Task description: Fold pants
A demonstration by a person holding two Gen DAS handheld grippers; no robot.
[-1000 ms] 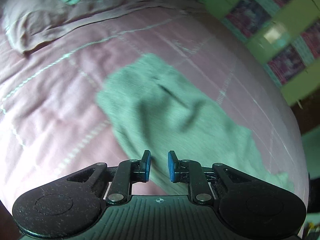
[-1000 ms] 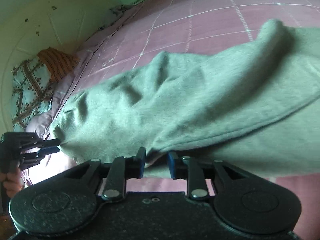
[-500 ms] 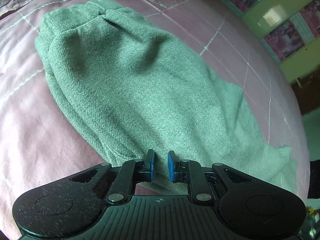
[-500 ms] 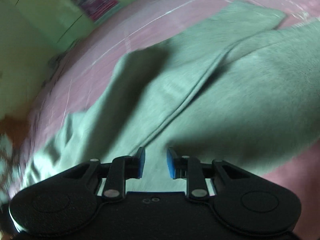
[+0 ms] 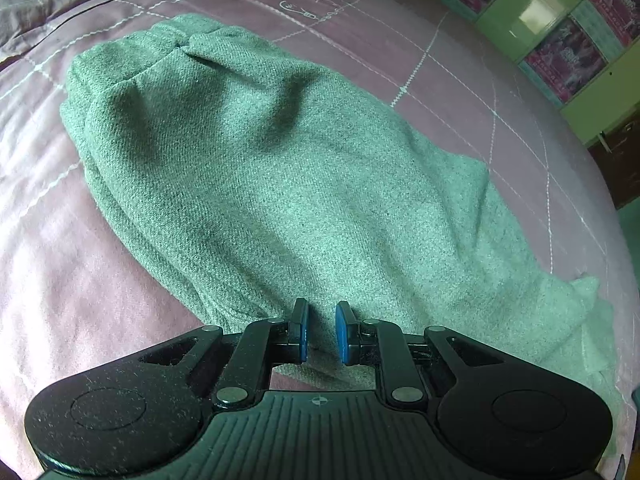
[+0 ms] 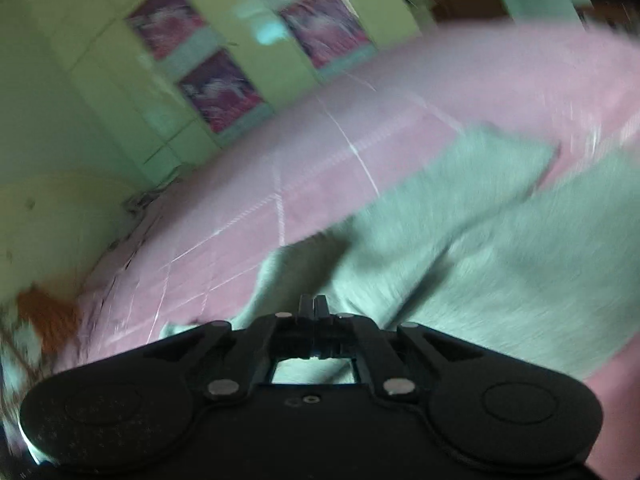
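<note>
Bedspread (image 5: 460, 92): pink, white-stitched grid, covering the bed. Wardrobe (image 5: 560, 12): green doors with patterned panels, beyond the bed. Pants (image 5: 260, 168): grey-green knit, lying doubled on the bedspread, waistband at the far end. Left gripper (image 5: 320, 330): blue pads slightly apart above the near edge of the pants, nothing pinched. Right gripper (image 6: 315, 307): jaws pressed together, empty, over the blurred pants (image 6: 460, 248).
</note>
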